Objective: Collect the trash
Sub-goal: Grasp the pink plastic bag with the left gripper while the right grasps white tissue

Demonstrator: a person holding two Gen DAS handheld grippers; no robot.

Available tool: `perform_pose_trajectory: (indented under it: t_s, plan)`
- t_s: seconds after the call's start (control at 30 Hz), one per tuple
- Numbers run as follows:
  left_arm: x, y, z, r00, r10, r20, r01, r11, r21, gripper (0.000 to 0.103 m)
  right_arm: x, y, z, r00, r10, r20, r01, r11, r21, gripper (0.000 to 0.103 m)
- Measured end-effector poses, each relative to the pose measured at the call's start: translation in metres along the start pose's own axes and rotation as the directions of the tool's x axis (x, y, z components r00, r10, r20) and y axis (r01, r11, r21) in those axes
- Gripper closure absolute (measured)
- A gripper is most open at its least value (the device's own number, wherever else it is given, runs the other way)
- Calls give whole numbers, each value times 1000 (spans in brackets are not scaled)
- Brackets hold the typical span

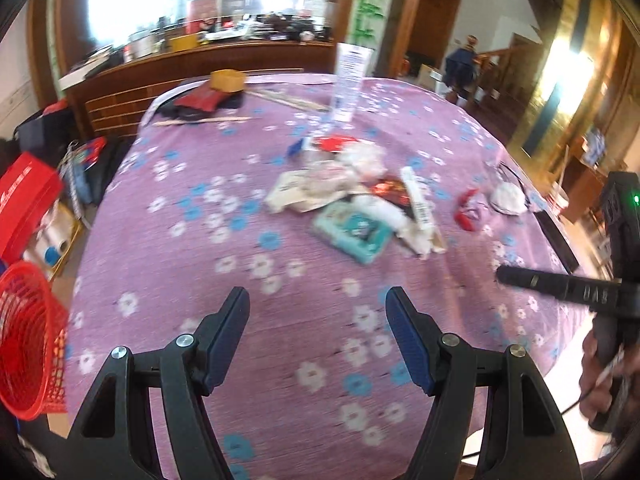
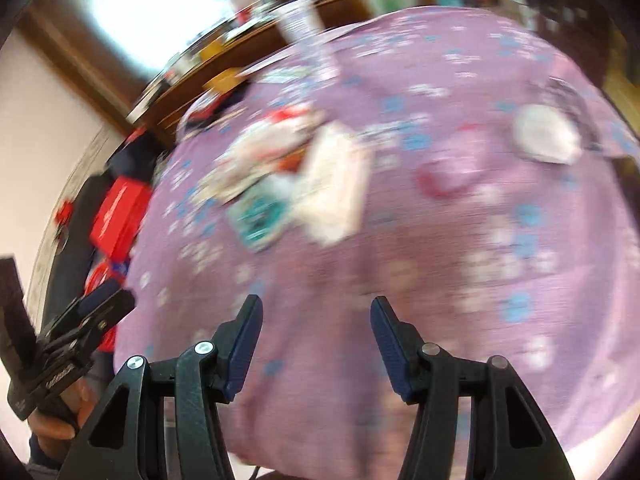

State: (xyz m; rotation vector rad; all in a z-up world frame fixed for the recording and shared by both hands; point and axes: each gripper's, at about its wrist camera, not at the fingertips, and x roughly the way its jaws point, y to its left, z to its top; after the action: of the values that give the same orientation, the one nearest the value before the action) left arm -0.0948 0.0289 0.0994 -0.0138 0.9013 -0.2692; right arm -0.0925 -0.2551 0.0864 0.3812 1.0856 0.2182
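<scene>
Barely started, by the look of it. Purple flowered table (image 1: 180,240): trash pile (image 1: 352,196) heaped near its middle, untouched. Red basket (image 1: 24,336) off the left edge, seemingly empty. Left gripper (image 1: 318,336) and right gripper (image 2: 316,336): jaws apart, holding nothing, over the near edge.

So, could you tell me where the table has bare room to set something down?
The purple cloth is bare between the left gripper and the teal packet, and along its left edge by the red basket. The wrapper pile crowds the centre; red wrapper and white mask sit right.
</scene>
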Motion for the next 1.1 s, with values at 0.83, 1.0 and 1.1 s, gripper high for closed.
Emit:
perform_pose_trajectory:
  t_s: [0.83, 1.0, 1.1]
  plan:
    - [104, -183, 78, 989, -91, -115, 119, 959, 259, 28, 25, -179, 123, 978, -199, 67, 196, 979, 56, 74]
    - [140, -201, 91, 986, -91, -142, 123, 964, 237, 28, -5, -173, 101, 978, -172, 117, 166, 984, 62, 78]
    - [165, -216, 95, 986, -66, -156, 105, 961, 257, 28, -27, -171, 80, 972, -188, 144, 179, 981, 74, 78]
